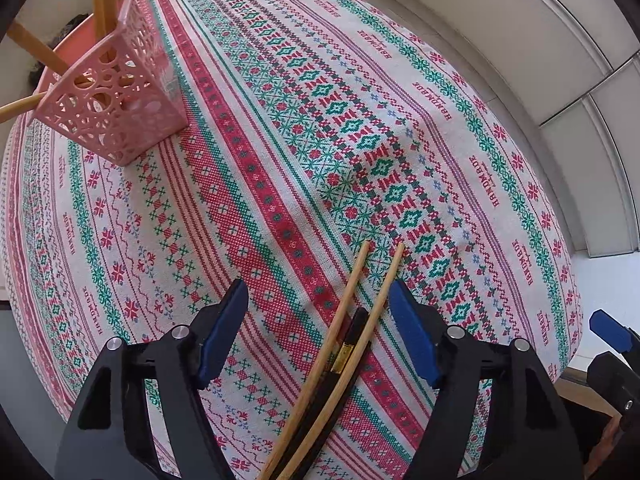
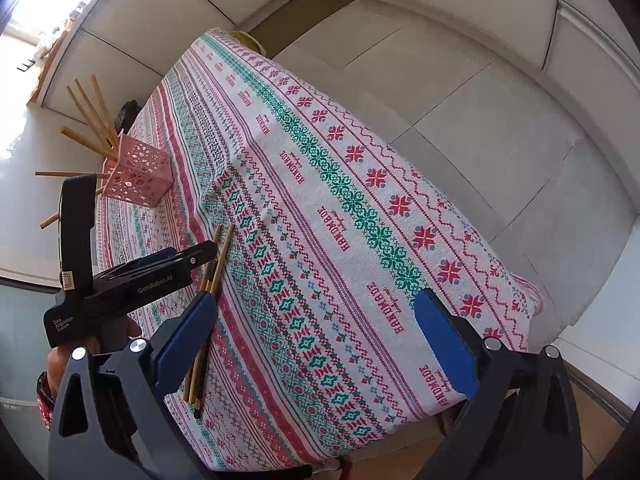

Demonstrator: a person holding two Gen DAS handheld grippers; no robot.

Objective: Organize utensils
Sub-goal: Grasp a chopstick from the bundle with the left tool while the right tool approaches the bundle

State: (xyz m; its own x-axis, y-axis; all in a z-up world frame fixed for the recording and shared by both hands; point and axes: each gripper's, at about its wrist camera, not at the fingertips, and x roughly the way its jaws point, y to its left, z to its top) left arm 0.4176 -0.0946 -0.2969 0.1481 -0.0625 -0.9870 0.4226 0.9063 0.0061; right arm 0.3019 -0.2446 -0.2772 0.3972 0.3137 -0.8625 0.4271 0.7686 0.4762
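The left tool hangs over the loose wooden and black chopsticks lying on the bench's patterned red-and-green tablecloth, its jaws apart around them, pads not pressing. The right tool is open and empty. Pick-up seems the step; next, closing squarely, then carrying them to the pink perforated plastic holder near the far corner.
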